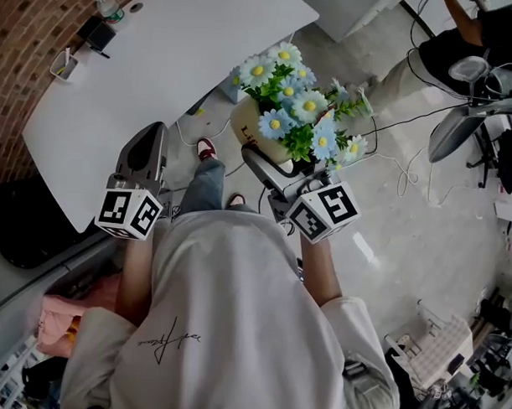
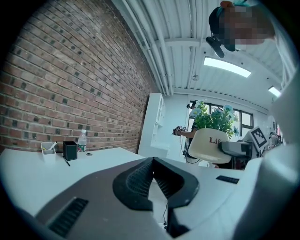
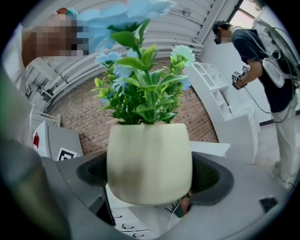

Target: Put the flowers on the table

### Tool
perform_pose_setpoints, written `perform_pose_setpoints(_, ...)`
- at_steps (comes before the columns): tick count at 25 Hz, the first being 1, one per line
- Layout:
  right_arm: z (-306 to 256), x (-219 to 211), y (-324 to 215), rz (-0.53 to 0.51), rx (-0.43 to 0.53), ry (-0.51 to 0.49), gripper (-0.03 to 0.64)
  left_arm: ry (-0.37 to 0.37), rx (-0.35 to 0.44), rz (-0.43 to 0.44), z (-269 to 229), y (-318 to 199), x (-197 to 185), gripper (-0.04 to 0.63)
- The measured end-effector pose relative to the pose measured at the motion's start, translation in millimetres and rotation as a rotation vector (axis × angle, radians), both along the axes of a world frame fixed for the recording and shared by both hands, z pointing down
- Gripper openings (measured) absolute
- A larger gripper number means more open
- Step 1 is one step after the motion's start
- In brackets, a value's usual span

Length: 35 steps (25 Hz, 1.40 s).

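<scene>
The right tongs [image 3: 150, 174] squeeze the cream flower pot [image 3: 149, 154] beside the white table [image 1: 160, 62]. The left tongs [image 2: 152, 163] are closed and empty.

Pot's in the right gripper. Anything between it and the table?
Nothing visible. The flower pot hangs in the right gripper beside the table, whose near part is bare. A bottle, black holder and white cup sit at its far corner. The left gripper is shut, off to the side.
</scene>
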State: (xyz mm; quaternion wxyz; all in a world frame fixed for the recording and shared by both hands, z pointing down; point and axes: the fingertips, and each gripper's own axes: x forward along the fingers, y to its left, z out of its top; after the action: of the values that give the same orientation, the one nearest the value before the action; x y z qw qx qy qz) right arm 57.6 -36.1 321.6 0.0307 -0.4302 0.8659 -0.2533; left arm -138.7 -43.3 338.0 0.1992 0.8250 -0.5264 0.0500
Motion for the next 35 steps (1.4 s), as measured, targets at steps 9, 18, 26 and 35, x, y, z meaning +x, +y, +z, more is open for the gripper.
perform_pose_setpoints(9,4.9,0.7,-10.6,-0.010,0.016,0.009,0.505,0.007,0.002,0.012,10.7,-12.1,9.0,0.005)
perform_pose_setpoints(18,-0.7,6.0,-3.1,-0.029,0.047,0.044,0.505,0.040,0.043,0.009,5.8,-4.6,19.4,0.005)
perform_pose_setpoints(26,0.1,8.1,-4.1,-0.033,0.043,0.056,0.505,0.040,0.018,0.030,8.2,5.8,26.2,0.005)
perform_pose_setpoints(35,-1.3,7.8,-1.7,-0.027,0.037,0.053,0.505,0.032,0.005,0.055,9.9,21.9,28.2,0.005)
